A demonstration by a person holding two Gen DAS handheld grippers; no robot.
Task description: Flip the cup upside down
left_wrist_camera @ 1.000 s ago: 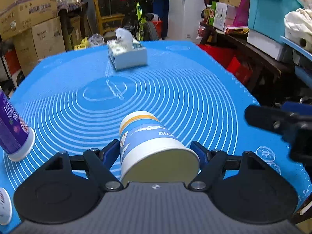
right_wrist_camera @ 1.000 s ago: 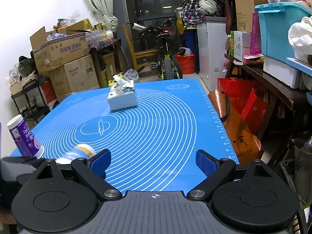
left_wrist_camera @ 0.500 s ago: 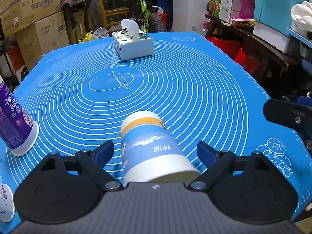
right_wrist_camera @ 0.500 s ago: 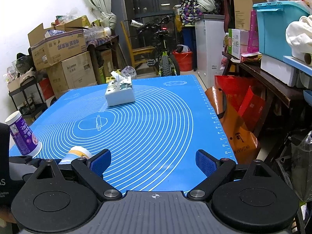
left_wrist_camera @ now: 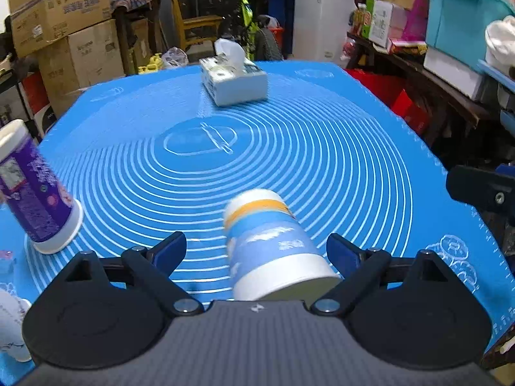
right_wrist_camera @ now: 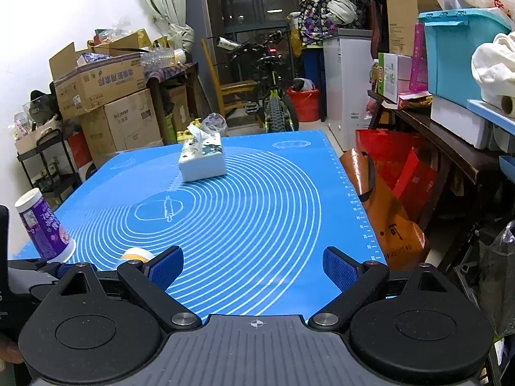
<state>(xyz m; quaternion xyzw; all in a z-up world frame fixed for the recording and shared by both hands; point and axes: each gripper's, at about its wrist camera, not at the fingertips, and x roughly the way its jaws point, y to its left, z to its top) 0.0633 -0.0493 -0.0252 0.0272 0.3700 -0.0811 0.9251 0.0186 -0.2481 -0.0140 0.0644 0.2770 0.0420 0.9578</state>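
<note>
Left wrist view: the cup (left_wrist_camera: pixel 273 247) lies on its side near the worktop's (left_wrist_camera: pixel 370 148) near edge, between the spread fingers of the left gripper (left_wrist_camera: pixel 256 249), nearer the right finger; base pointing away, mouth toward the camera.

Right wrist view: the right gripper (right_wrist_camera: pixel 254 268) gapes empty toward the right edge; only the cup's base (right_wrist_camera: pixel 135 254) peeks left, so the left gripper seems nearer.
</note>
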